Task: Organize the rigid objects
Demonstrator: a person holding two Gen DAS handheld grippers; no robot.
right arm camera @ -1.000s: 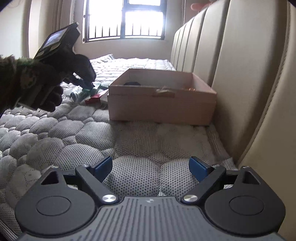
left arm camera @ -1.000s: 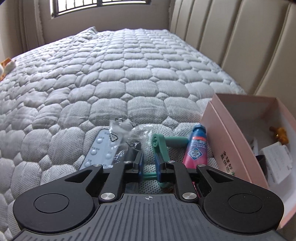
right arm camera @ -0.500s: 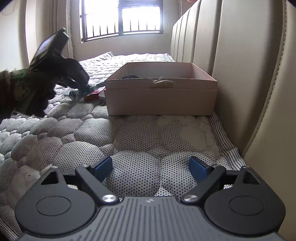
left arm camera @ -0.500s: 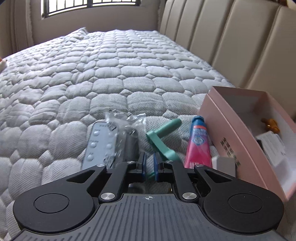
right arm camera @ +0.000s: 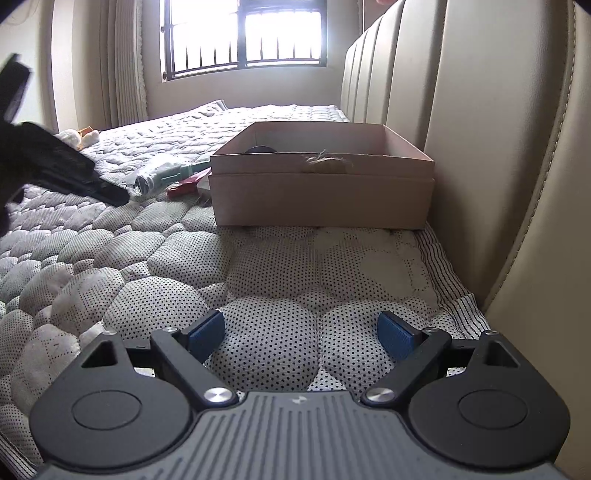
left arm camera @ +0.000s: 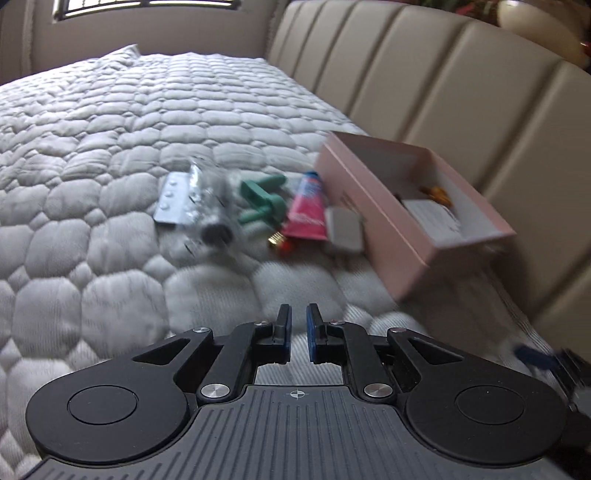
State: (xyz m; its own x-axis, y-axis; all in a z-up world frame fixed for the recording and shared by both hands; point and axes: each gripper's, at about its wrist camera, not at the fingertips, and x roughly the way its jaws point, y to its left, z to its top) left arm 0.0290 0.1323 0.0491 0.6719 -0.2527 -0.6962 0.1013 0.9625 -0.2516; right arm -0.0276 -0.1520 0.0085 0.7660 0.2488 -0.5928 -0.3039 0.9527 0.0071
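Left tongs (left arm camera: 299,318) nearly clenched, empty, green handle (left arm camera: 260,199) well ahead; right tongs (right arm camera: 298,334) released.

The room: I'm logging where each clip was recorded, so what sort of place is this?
Most likely a bedroom. The work surface is a quilted mattress, a padded headboard runs along it, and a barred window sits at the far end.

In the left wrist view we see the clear plastic bag (left arm camera: 207,214) too blurred to tell its contents. The pink box (left arm camera: 373,206) hides its far inside; the small orange thing (left arm camera: 437,194) there is unclear.
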